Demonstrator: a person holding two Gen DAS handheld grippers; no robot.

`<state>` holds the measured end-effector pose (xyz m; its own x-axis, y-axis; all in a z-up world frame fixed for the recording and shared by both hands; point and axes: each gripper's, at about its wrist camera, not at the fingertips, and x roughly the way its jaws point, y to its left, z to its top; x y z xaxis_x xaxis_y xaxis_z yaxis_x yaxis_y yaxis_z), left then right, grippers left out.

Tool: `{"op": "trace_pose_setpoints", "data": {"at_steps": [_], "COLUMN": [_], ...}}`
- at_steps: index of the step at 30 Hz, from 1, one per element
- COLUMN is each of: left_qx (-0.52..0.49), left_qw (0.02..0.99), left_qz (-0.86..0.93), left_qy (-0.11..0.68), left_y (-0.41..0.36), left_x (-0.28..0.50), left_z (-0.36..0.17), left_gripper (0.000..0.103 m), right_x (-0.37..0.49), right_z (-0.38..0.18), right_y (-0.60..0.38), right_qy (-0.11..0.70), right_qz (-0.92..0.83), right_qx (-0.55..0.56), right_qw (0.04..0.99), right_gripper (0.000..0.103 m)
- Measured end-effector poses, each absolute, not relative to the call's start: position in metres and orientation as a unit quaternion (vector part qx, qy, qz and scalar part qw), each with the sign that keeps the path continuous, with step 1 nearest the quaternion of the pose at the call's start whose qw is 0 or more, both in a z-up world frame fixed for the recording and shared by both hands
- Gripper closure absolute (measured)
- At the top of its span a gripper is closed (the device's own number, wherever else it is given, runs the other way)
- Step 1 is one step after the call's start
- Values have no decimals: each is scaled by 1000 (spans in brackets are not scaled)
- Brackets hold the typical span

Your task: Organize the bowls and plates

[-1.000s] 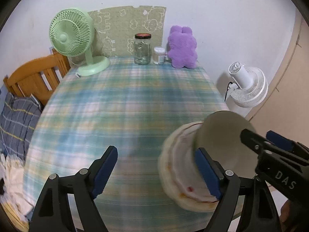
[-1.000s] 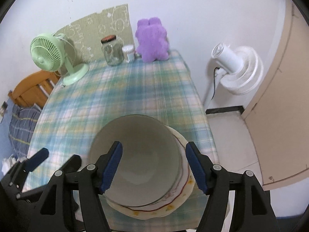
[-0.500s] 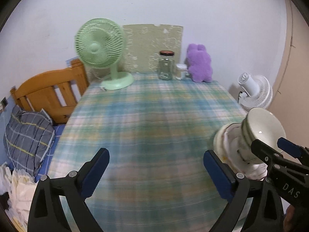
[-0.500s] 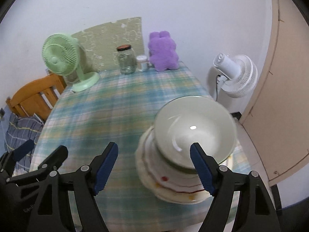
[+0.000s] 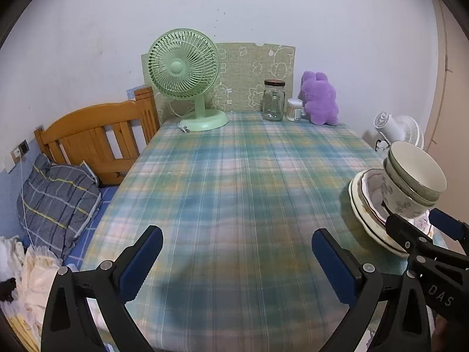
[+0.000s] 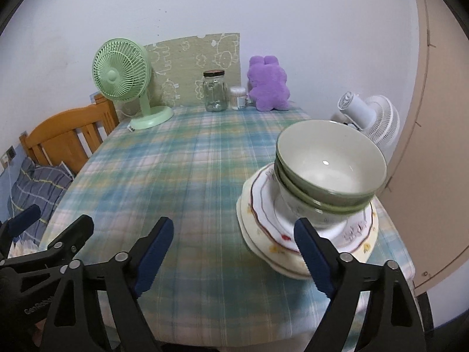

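Bowls sit nested on plates, seemingly three; both grippers empty.

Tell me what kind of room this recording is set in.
Most likely a bedroom at home, not a kitchen: a wooden bed frame with a pillow stands beside the checked table, a purple plush toy sits at the table's far edge, and a white fan stands nearby.

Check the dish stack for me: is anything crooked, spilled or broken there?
Nothing spilled or broken. The nested bowls sit off-centre on the plates, toward the far right side, and look slightly tilted. The plates themselves lie close to the table's right edge. Both grippers are open and clear of the stack.
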<state>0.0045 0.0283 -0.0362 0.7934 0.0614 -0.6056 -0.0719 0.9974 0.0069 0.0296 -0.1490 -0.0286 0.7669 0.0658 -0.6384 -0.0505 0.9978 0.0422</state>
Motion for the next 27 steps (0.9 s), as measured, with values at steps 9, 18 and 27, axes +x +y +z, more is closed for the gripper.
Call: {"op": "trace_pose_setpoints", "data": {"at_steps": [9, 18, 27], "left_qx": [-17, -23, -29], "left_qw": [949, 947, 950], "left_qz": [45, 43, 48], "left_qy": [313, 317, 307], "left_y": [28, 30, 31], "left_x": [-10, -19, -27], "left_z": [-36, -39, -38], "left_gripper": [1, 0, 0], "right_x": [8, 1, -6], "right_z": [-35, -36, -32], "right_y": [-150, -150, -147], "right_qy": [338, 338, 323], "right_qz": [30, 25, 30], "right_qx": [18, 18, 10], "right_qw": [940, 941, 946], "right_gripper": [15, 15, 15]}}
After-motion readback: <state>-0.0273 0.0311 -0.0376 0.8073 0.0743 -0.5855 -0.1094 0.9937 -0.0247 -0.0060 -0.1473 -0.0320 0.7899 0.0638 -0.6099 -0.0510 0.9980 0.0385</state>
